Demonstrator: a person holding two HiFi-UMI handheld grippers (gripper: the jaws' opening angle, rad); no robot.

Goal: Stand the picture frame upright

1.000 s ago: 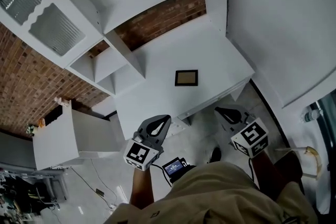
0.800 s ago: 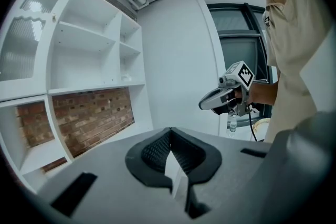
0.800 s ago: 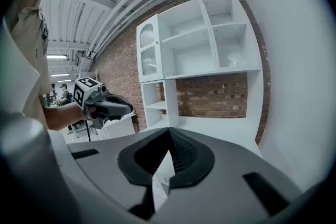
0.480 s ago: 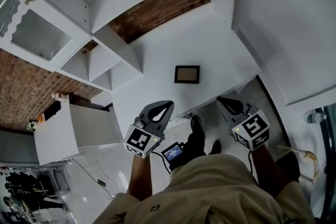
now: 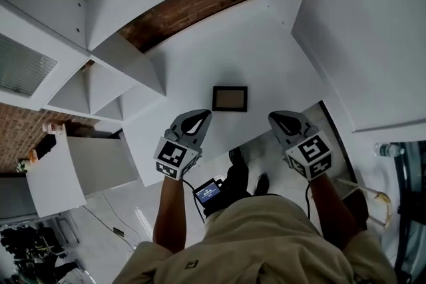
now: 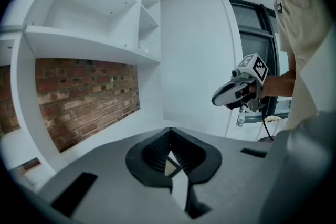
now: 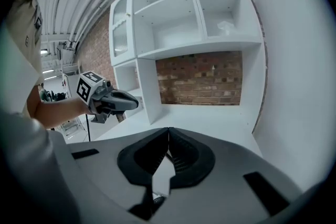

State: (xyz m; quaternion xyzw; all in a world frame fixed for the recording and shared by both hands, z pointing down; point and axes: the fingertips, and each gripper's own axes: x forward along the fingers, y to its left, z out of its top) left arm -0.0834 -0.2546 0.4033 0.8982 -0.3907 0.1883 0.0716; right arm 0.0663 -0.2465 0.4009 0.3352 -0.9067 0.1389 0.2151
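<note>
A small dark picture frame (image 5: pixel 229 98) with a tan centre lies flat on the white desk top (image 5: pixel 200 70). In the head view my left gripper (image 5: pixel 199 115) hovers just below and left of the frame, near the desk's front edge, shut with nothing in it. My right gripper (image 5: pixel 278 118) is level with it, to the frame's lower right, also shut and empty. In the left gripper view the jaws (image 6: pixel 169 132) meet tip to tip, and the right gripper (image 6: pixel 216 99) shows beyond. The right gripper view shows closed jaws (image 7: pixel 168 131) and the left gripper (image 7: pixel 135 102).
White shelving (image 5: pixel 100 16) with a brick back panel (image 5: pixel 193 0) rises behind the desk. A white wall (image 5: pixel 373 30) bounds the right side. A white cabinet (image 5: pixel 73 169) stands at the left. A small device with a lit screen (image 5: pixel 208 193) hangs at my waist.
Both grippers have come forward and up toward the desk edge, closer to the frame. The view has shifted nearer to the desk. The frame has not moved.
</note>
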